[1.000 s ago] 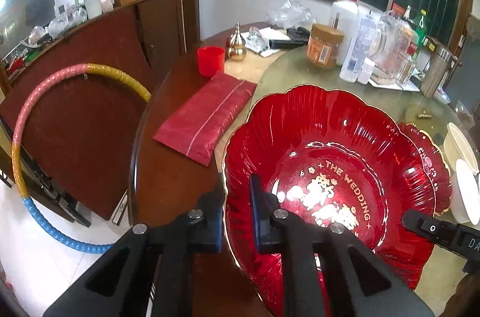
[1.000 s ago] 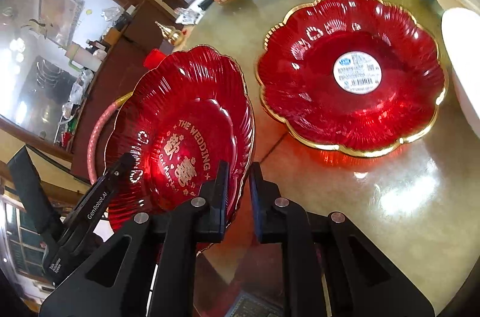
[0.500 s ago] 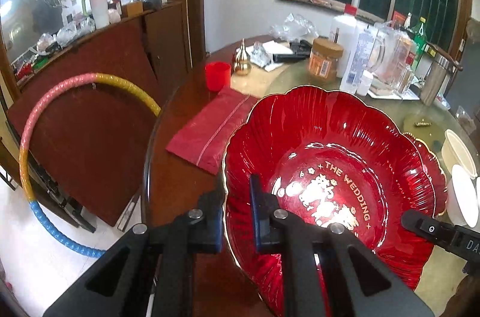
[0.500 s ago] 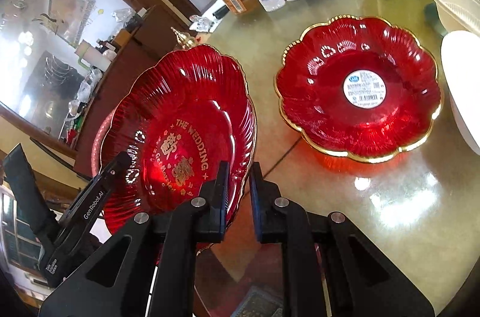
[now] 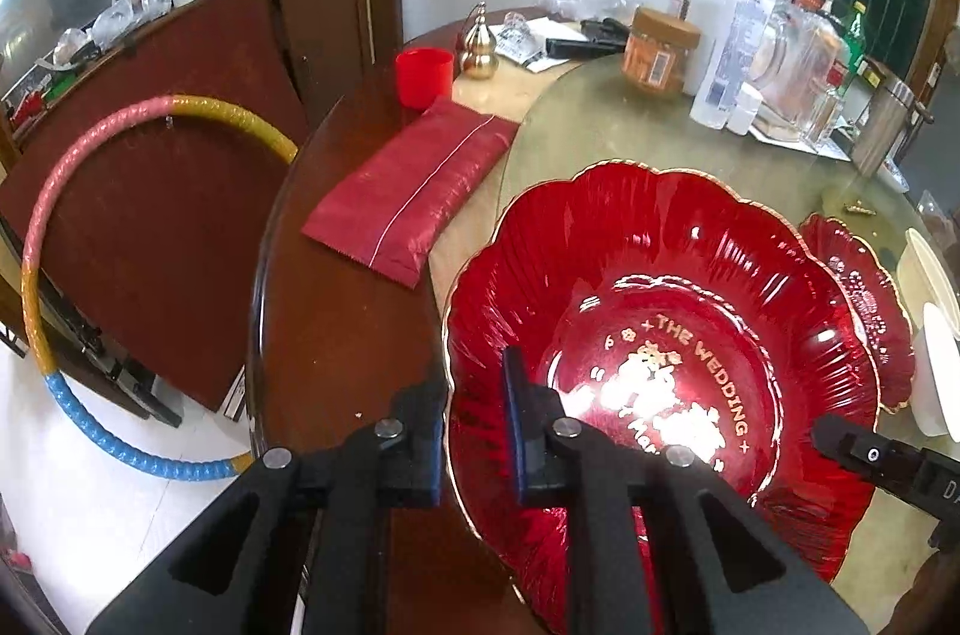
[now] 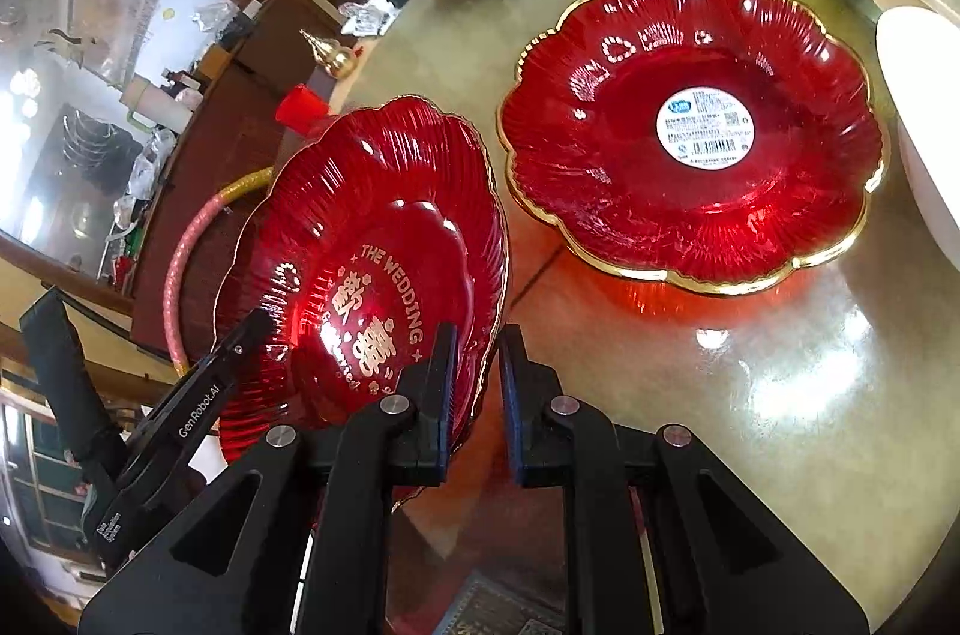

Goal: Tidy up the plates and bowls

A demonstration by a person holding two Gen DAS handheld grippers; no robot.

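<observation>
A red flower-shaped wedding plate (image 5: 660, 335) with gold lettering is held in the air, tilted, above the table. My left gripper (image 5: 474, 425) is shut on its left rim. My right gripper (image 6: 474, 395) is shut on its opposite rim; the plate also shows in the right wrist view (image 6: 372, 287). The right gripper's tip shows in the left wrist view (image 5: 864, 455), and the left gripper's in the right wrist view (image 6: 228, 365). A second red plate (image 6: 690, 131) with a white sticker lies flat on the glass turntable (image 6: 780, 365), to the right of the held one.
White bowls (image 6: 918, 95) sit at the right table edge. A red packet (image 5: 414, 185), red cup (image 5: 423, 77), gold gourd (image 5: 480, 47), jar (image 5: 660, 50) and bottles (image 5: 732, 53) stand at the far side. A hoop (image 5: 48, 245) leans on the folded table to the left.
Both grippers have lifted the wedding plate higher and slightly right, toward the second plate. The grip on both rims is unchanged.
</observation>
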